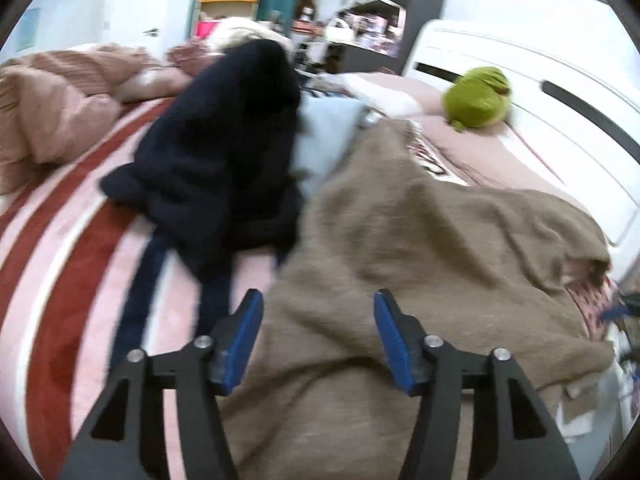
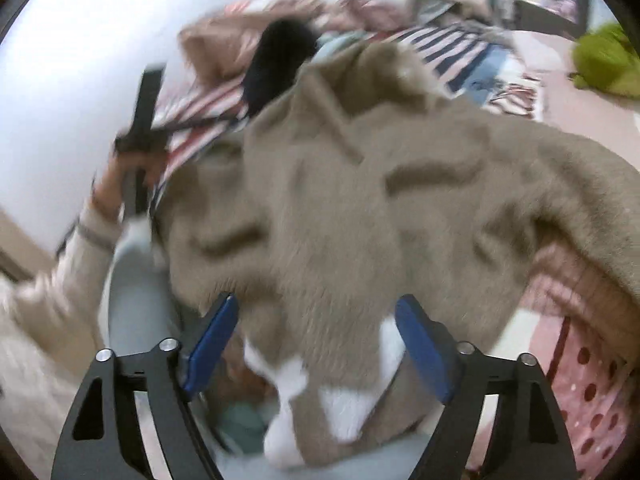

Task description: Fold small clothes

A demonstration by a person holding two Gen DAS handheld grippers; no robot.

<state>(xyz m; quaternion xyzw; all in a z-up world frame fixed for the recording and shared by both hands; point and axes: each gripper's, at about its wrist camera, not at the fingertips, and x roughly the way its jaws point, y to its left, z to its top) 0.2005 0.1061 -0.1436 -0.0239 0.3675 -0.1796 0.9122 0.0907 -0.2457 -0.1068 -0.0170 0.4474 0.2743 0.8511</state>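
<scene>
Soft indoor light — motion blur, fisheye-warped edges

A green plush toy (image 1: 478, 98) is seen far ahead and right of the left tongs, beside a white headboard (image 1: 520, 72). Cluttered shelves (image 1: 376, 4) are seen beyond the pink-and-red striped bedspread (image 1: 72, 248).

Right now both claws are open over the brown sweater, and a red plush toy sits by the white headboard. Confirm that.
One thing is off: the plush toy is green, not red, as the left wrist view shows. It does sit by the white headboard. The rest holds: the left claw and right claw are both open over the brown sweater.
</scene>
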